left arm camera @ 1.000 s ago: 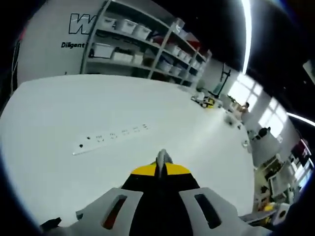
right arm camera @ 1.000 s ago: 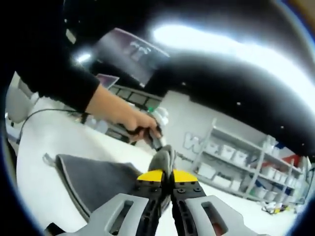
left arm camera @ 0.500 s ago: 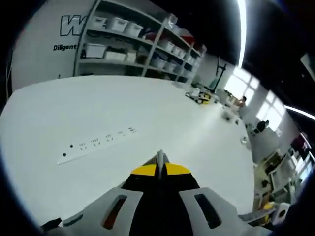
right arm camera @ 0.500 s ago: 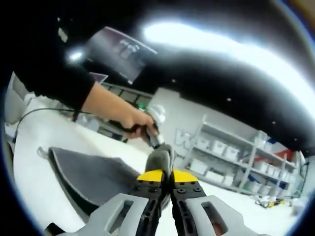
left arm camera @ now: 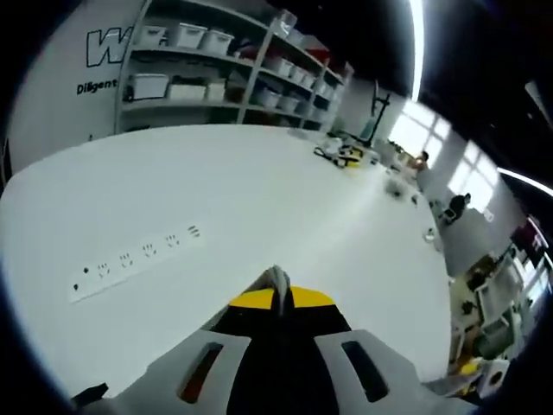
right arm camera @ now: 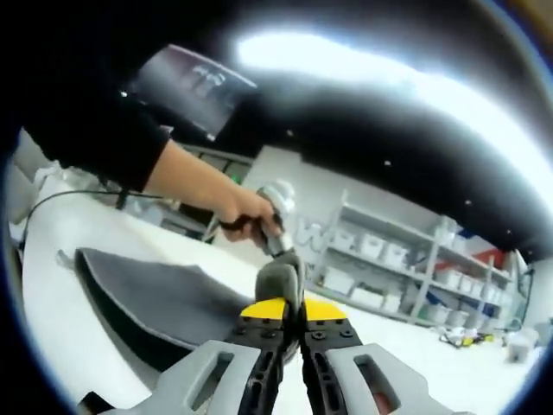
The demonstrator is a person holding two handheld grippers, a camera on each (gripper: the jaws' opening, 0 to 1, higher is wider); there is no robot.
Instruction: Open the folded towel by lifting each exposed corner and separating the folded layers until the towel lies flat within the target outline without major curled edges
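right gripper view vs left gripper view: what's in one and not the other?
Right gripper view: grey towel, its corner pinched in the shut right gripper, and a hand holding the other gripper's handle.
Left gripper view: power strip on the white table, windows; left gripper shut on a grey scrap, likely towel.
Both: storage shelves with bins.

My left gripper view sits low and close over the white table. It looks along my jaws, across the tabletop to the shelves at the upper left of the frame and the windows at the right. My right gripper view tilts up more, toward the ceiling light. Both views share the shelves with white bins and the white table.
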